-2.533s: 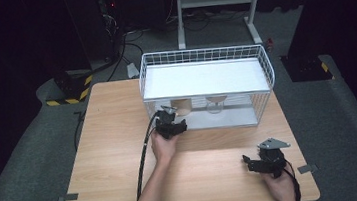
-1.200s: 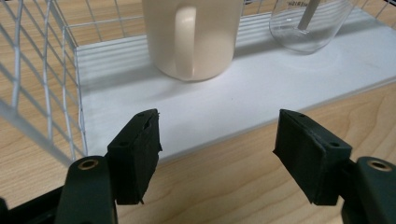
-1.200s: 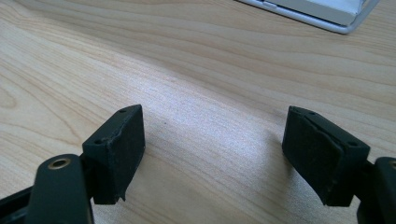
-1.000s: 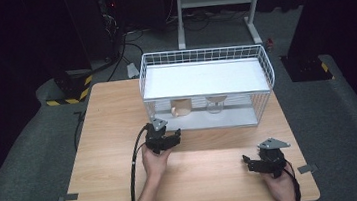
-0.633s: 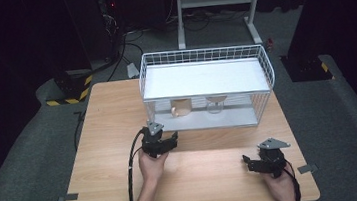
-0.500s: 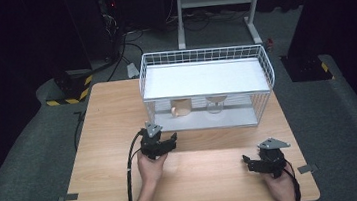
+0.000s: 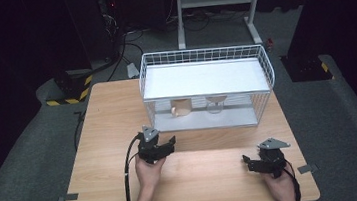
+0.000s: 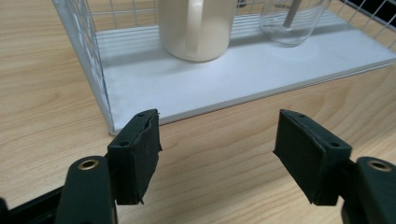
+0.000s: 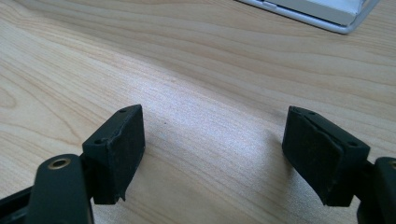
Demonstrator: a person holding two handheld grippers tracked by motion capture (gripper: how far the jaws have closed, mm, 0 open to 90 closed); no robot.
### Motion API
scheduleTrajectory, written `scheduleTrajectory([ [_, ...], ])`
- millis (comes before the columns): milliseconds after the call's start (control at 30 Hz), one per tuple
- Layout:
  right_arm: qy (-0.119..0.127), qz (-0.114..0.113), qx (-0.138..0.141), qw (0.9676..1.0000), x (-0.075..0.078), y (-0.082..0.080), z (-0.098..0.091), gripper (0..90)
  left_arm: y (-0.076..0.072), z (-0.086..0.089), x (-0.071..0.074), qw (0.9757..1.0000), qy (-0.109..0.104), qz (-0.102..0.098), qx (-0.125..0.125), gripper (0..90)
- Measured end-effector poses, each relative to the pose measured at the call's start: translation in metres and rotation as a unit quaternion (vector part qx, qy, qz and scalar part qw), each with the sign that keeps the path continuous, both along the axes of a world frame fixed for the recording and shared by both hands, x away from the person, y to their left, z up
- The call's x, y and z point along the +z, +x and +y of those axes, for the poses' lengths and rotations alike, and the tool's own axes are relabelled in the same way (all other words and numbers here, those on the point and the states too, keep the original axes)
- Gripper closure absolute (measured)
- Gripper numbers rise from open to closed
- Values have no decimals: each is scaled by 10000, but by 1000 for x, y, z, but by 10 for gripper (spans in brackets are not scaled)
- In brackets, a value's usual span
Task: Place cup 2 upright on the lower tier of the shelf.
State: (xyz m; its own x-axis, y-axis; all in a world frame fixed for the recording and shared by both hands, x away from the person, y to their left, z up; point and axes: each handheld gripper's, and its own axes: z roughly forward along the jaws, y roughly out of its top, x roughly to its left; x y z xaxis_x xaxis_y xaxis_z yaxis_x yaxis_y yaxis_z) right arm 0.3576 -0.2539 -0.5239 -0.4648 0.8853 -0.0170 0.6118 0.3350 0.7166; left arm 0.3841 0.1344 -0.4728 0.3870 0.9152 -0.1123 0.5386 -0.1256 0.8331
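Left gripper view, cream ceramic mug (image 8: 196,28) and clear glass cup (image 8: 292,21) upper frame inside white wire basket (image 8: 93,70), left gripper (image 8: 217,156) released and empty, high view, right gripper (image 7: 265,159) lower right, released and empty, light wooden table (image 7: 103,118), grey carpet (image 7: 22,162), dark room.

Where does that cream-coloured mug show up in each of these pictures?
High view: the cream mug stands on the lower shelf of the white wire rack, left of the clear glass.
Left gripper view: top centre, glass to its right.
Right gripper view: not in it; there is bare table and a rack corner at top right.
Shared landmark: the rack's white base.
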Motion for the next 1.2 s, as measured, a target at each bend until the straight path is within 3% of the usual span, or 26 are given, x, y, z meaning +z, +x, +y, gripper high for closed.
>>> scheduleTrajectory([
  [333, 0, 2, -3, 10000, 0, 0, 0, 215, -12, 4, 2, 9999, -97, -47, -35, 308],
  [467, 7, 10, -12, 10000, 0, 0, 0, 215, -16, 5, 1, 10000, 9, -69, -33, 307],
  [567, 7, 11, -10, 10000, 0, 0, 0, 215, -21, 5, -2, 10000, -8, -47, -72, 306],
  [633, 7, 9, -10, 10000, 0, 0, 0, 215, -28, 5, -7, 9998, 142, -28, -103, 305],
  [733, 8, 10, -11, 10000, 0, 0, 0, 215, -31, 7, -10, 9998, 176, 1, -110, 304],
  [933, 8, 15, -20, 10000, 0, 0, 0, 215, -37, 11, -23, 9999, 102, 107, -7, 301],
  [1200, 7, 16, -21, 10000, 0, 0, 0, 215, -40, 15, -35, 9987, 456, 203, 92, 299],
])
